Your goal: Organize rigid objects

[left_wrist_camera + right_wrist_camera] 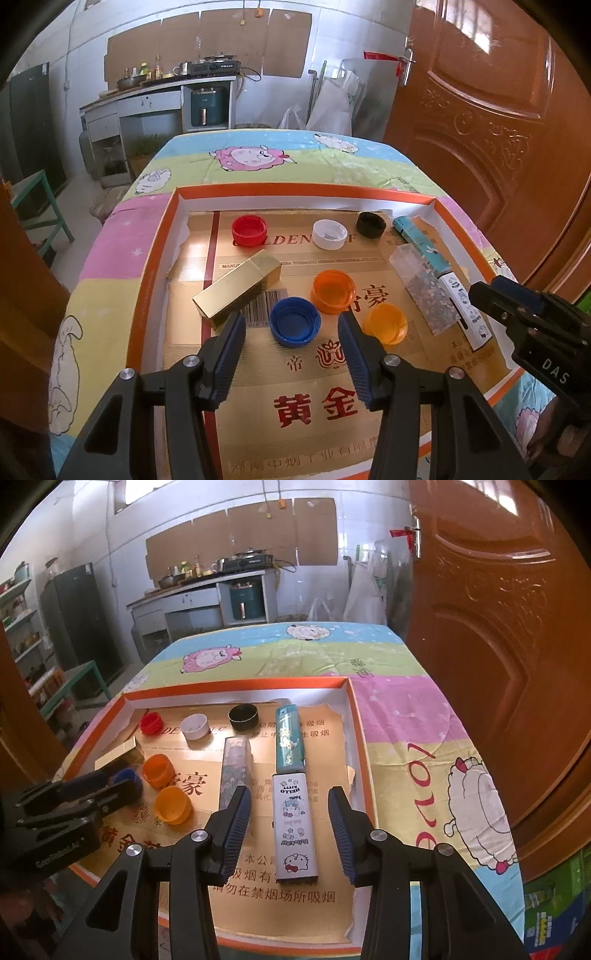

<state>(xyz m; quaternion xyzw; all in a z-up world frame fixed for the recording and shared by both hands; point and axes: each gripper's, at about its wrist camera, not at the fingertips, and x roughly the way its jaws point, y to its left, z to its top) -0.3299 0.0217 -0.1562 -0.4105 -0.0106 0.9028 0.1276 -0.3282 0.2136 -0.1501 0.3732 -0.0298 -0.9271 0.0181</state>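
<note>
The right gripper [290, 825] is wide open and holds nothing. The white Hello Kitty lighter [294, 829] lies flat in the orange tray [356, 716], right between its fingers, pointing straight away. The left gripper [291, 332] is open too, by the blue cap [294, 325].

Orange-rimmed tray [155, 254]: red cap [249, 230] at eleven o'clock, blue cap [294, 325] centre, gold box [236, 291] beside it.

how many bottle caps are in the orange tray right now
6. Along the far wall: red cap, white cap, black cap. Nearer the grippers: orange cap, blue cap, yellow cap. None looks hidden.
</note>
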